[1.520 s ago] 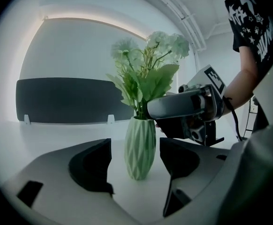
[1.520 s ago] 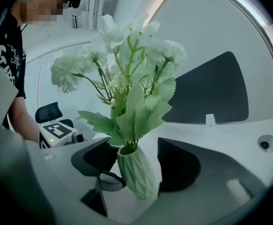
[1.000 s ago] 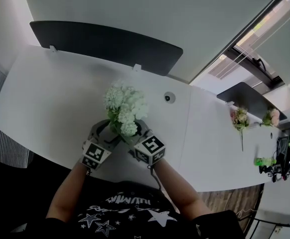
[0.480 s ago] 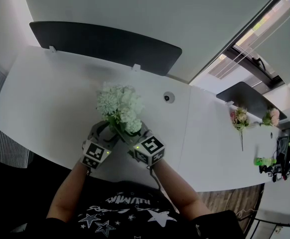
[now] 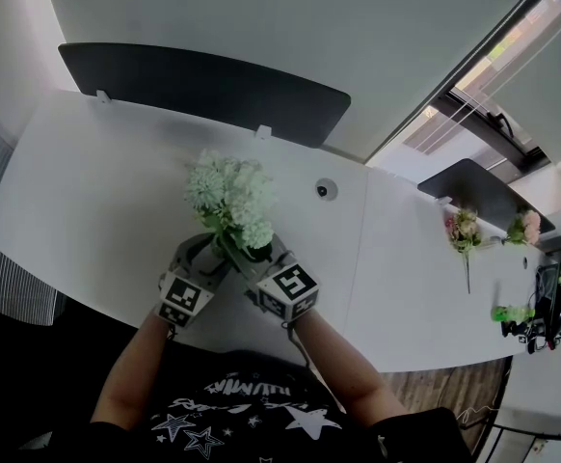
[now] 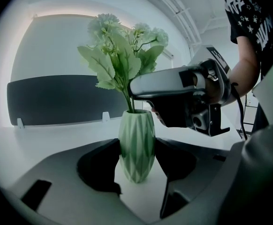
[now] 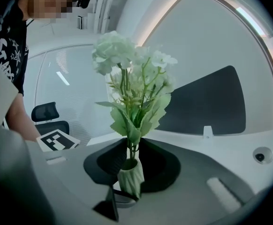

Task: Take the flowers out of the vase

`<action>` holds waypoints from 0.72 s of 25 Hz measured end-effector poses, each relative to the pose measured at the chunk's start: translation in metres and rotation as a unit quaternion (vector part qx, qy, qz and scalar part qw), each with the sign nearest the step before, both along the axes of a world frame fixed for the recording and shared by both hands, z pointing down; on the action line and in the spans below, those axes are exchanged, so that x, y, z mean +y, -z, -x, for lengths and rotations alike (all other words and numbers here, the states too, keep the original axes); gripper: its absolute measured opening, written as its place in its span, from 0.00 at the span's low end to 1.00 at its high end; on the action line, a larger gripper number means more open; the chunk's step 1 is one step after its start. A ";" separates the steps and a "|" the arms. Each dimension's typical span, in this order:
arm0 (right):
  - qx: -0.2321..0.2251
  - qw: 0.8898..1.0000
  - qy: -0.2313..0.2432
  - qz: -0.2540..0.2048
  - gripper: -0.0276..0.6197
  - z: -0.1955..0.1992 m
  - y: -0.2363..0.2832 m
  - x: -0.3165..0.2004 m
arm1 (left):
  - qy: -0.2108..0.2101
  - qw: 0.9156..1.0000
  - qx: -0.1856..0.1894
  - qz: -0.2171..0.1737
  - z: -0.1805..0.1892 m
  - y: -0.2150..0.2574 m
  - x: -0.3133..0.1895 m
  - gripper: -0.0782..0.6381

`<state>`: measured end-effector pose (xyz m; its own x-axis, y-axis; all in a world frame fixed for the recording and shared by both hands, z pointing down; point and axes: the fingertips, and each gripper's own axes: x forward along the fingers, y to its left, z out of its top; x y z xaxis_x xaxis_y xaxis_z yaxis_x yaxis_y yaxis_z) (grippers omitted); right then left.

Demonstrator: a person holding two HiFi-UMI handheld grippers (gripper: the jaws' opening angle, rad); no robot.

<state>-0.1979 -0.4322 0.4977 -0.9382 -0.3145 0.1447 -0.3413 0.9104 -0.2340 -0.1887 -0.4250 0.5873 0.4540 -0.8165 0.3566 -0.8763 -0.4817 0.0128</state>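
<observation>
A green ribbed vase (image 6: pixel 136 146) stands on the white table (image 5: pixel 97 181) with a bunch of pale green-white flowers (image 5: pixel 226 189) in it. My left gripper (image 6: pixel 136 159) has just closed on the vase, and its pads press the vase's two sides. My right gripper (image 7: pixel 132 154) comes in from the other side, just above the vase's (image 7: pixel 130 181) mouth. Its jaws have just been closing, and they now pinch the flower stems (image 7: pixel 132 146). In the head view the blooms hide the vase, and both grippers (image 5: pixel 206 258) (image 5: pixel 261 261) meet under them.
A dark divider panel (image 5: pixel 203 85) runs along the table's far edge. A round cable port (image 5: pixel 328 189) sits to the right of the flowers. Pink flowers (image 5: pixel 466 230) lie on the neighbouring table at the right. The near table edge is just behind my hands.
The bunch of flowers has leaned over to the left and slightly away from me. Both grippers have kept their places at the vase.
</observation>
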 end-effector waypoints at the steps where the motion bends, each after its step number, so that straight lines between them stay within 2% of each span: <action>1: -0.005 1.000 0.000 -0.002 0.16 0.000 0.003 -0.001 | 0.000 1.000 0.001 0.000 0.000 0.000 0.001 0.46; 7: -0.035 0.999 -0.001 -0.016 0.15 -0.005 0.030 -0.006 | 0.002 1.000 0.007 -0.006 0.001 0.000 0.001 0.46; 18: -0.083 0.996 -0.014 -0.039 0.15 -0.023 0.092 -0.010 | -0.006 1.000 -0.010 -0.009 0.000 -0.001 0.000 0.46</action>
